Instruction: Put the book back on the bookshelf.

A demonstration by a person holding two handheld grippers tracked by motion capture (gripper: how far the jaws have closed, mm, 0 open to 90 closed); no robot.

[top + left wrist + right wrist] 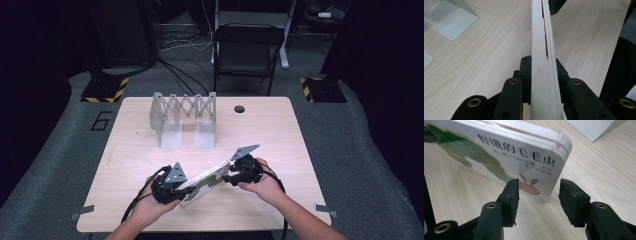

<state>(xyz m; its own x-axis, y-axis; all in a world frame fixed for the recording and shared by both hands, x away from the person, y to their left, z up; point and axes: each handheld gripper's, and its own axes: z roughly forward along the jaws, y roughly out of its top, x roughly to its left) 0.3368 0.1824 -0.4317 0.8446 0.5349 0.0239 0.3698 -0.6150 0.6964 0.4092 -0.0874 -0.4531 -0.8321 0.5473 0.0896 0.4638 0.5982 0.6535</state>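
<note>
A thick board book [202, 182] with a green caterpillar on its white cover is held tilted on edge over the front of the wooden table [280, 130]. My left gripper [182, 190] is shut on its near-left end. In the left gripper view the book's stacked page edges [545, 37] run straight up between the jaws of the left gripper [545, 66], one on each side. My right gripper [227, 177] is at the book's other end. In the right gripper view the right gripper [537, 191] stands open just below the cover's corner [534, 187], and its pads do not touch the cover.
A grey metal folding rack [183, 117] stands upright at the back middle of the table; its base plate [451, 17] lies flat on the wood. A round hole [239, 109] is in the tabletop behind my right hand. A dark chair [247, 50] stands beyond the table.
</note>
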